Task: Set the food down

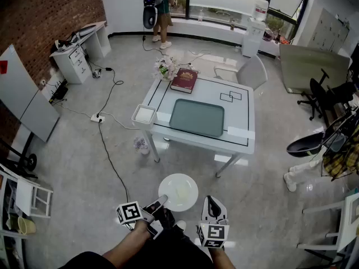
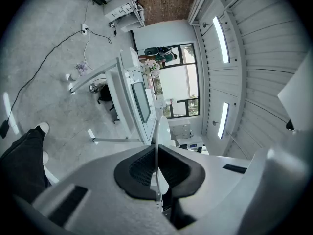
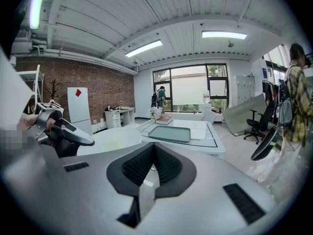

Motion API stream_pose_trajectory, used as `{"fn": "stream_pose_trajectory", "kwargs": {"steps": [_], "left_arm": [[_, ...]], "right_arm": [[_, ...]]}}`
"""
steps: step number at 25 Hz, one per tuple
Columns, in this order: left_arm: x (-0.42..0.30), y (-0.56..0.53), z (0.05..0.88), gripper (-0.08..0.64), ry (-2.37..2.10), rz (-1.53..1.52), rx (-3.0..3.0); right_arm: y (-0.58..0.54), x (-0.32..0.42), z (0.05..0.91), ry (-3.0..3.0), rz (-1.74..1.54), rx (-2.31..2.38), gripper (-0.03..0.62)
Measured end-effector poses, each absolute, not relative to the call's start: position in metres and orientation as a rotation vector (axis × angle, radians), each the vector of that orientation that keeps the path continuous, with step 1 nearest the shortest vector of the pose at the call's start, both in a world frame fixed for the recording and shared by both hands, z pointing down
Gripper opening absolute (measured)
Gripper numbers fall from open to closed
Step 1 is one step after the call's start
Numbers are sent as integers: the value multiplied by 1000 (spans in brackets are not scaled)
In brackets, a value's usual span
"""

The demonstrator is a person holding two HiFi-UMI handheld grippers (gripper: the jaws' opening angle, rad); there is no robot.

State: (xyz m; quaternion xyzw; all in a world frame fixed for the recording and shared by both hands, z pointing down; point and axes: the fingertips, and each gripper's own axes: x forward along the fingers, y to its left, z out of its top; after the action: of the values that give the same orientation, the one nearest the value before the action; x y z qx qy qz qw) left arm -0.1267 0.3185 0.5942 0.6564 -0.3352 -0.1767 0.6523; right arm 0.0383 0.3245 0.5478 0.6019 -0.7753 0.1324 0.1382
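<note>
At the bottom edge of the head view the person's forearms are cut off by the frame, and only the marker cubes and the front ends of both tools show clearly. The left tool is clamped on the near rim of a white plate. In its own view the left tool is rolled onto its side, and the plate appears only edge-on as a thin white line pinched between the dark pads. The food on the plate is a pale, faintly yellowish patch, too washed out to name. The plate is held in the air above the floor, well short of the desk.

The right tool hangs just beside the plate's right side without touching it. In its own view the right tool has its pads brought together with nothing between them. The plate and the left tool show at the left of that view, partly behind a blurred patch.

Farther on, the desk carries a grey-green tray, a small white square dish at its left corner, a dark red book and a bunch of flowers. What the dish holds cannot be made out. A pale chair is half hidden behind the desk. A person stands by the far window, cut off at the top of the frame.
</note>
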Motion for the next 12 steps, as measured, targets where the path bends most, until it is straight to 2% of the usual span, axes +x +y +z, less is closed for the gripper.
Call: {"fn": "stream_pose_trajectory", "kwargs": {"steps": [12], "left_arm": [[-126,315,594,12,-764,-405,1494]], "right_arm": [[323,33,549,-2302,429,1722,9]]}}
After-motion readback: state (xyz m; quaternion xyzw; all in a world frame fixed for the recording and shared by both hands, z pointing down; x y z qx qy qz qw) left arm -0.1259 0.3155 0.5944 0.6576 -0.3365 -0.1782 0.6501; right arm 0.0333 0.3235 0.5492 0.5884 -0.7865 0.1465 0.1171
